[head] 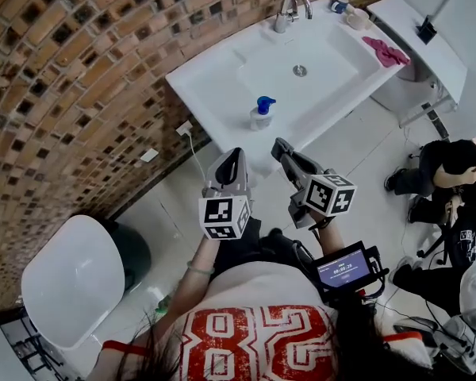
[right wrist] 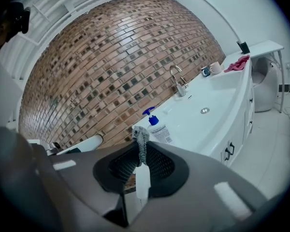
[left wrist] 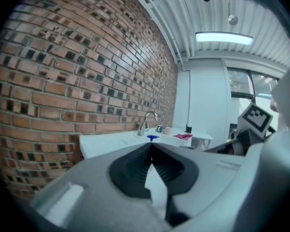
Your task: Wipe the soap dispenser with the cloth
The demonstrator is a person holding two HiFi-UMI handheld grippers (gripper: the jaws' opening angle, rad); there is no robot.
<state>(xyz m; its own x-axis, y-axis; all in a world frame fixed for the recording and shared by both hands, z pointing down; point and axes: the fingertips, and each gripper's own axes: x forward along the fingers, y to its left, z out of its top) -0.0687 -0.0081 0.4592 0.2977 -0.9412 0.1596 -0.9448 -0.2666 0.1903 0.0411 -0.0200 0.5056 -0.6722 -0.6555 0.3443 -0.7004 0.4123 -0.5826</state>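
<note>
Head view: the left tongs [head: 236, 157] and right tongs [head: 279, 145] hang side by side before the white basin bench [head: 214, 86]. The clear soap dispenser with a blue pump [head: 261, 113] stands on the bench's near edge, ahead and between them. A crumpled pink cloth [head: 385, 51] lies far beyond, to the right.

Left gripper view: the left tongs are pressed together on nothing, with the pump just past their tips.

Right gripper view: the right tongs are clamped on a grey fuzzy cloth strip [right wrist: 140, 138], with the dispenser close behind it.

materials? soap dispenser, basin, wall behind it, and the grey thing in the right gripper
Soap dispenser: pale, smooth bottle with a blue pump and a printed label, probably plastic.
Basin: glossy white, ceramic or cast resin; cannot tell which.
Wall: matte brick with visible mortar lines.
Grey cloth, pinched in the right gripper: fuzzy nap, looks like microfibre or terry.
</note>
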